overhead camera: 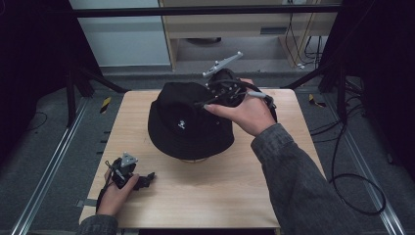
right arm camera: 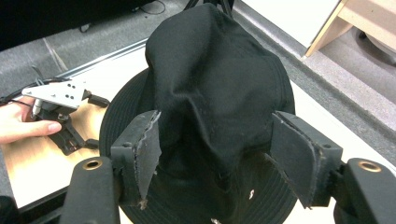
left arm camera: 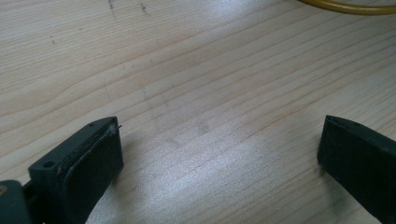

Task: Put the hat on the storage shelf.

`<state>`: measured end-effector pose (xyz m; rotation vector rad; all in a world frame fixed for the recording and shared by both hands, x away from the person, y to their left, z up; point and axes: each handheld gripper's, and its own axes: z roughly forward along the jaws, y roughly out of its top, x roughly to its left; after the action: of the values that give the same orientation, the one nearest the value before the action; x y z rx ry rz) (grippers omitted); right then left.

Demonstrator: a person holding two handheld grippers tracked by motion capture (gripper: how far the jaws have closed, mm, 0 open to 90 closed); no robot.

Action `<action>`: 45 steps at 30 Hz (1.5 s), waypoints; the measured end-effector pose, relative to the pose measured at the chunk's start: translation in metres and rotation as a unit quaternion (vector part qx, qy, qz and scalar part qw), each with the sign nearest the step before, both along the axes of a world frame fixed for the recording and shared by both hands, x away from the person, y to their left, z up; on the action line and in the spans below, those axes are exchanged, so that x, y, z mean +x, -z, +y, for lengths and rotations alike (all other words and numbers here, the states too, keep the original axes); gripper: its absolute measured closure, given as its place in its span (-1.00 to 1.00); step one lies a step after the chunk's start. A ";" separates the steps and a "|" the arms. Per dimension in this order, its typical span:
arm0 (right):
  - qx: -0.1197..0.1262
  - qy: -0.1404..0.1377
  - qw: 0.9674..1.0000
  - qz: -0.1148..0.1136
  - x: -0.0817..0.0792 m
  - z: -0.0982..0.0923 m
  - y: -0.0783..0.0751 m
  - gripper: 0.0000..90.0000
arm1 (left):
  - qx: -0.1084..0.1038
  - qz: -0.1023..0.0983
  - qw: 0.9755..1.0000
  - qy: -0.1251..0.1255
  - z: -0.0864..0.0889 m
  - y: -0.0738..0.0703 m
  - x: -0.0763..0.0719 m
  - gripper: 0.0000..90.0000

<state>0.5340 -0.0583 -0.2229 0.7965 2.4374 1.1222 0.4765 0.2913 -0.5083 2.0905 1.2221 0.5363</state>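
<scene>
A black bucket hat (overhead camera: 188, 122) sits brim down at the middle of the wooden table (overhead camera: 220, 196). My right gripper (overhead camera: 206, 100) is at the hat's far right side, tilted down over its crown. In the right gripper view the right gripper (right arm camera: 215, 144) is open, and the creased crown of the hat (right arm camera: 210, 70) rises between and beyond the two pads, with a gap on each side. My left gripper (overhead camera: 146, 179) rests near the table's front left corner. Its jaws stand wide apart, and the left gripper (left arm camera: 219, 144) has bare wood between them.
A yellow cable (left arm camera: 345, 7) curves at the top of the left gripper view. Black cables (overhead camera: 352, 186) lie on the floor to the right of the table. A black frame (overhead camera: 205, 11) runs behind and beside it, with a wooden cabinet (overhead camera: 225, 29) beyond.
</scene>
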 end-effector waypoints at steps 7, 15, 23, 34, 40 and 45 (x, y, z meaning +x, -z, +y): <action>0.015 0.013 1.000 -0.009 -0.004 -0.014 0.002 -0.30 | 0.000 -0.001 1.000 0.000 0.000 0.000 0.000 -1.00; 0.024 0.025 0.999 -0.011 -0.009 -0.028 0.007 -0.38 | -0.003 -0.002 1.000 -0.002 -0.001 0.000 0.000 -1.00; 0.030 0.033 0.999 -0.011 -0.014 -0.037 0.009 -0.46 | -0.003 -0.002 1.000 -0.002 -0.001 0.000 0.000 -1.00; 0.036 0.049 0.998 -0.012 -0.020 -0.049 0.015 -0.57 | -0.003 -0.002 1.000 -0.002 -0.001 0.000 0.000 -1.00; 0.037 0.053 0.998 -0.012 -0.023 -0.053 0.018 -0.66 | -0.002 -0.002 1.000 -0.001 -0.001 0.000 0.000 -1.00; 0.036 0.058 0.998 -0.011 -0.024 -0.056 0.021 -0.77 | -0.003 -0.003 1.000 -0.001 -0.001 0.000 0.000 -1.00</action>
<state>0.5105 -0.1147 -0.2442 0.9292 2.3112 1.1734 0.4763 0.2904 -0.5087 2.0819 1.2226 0.5386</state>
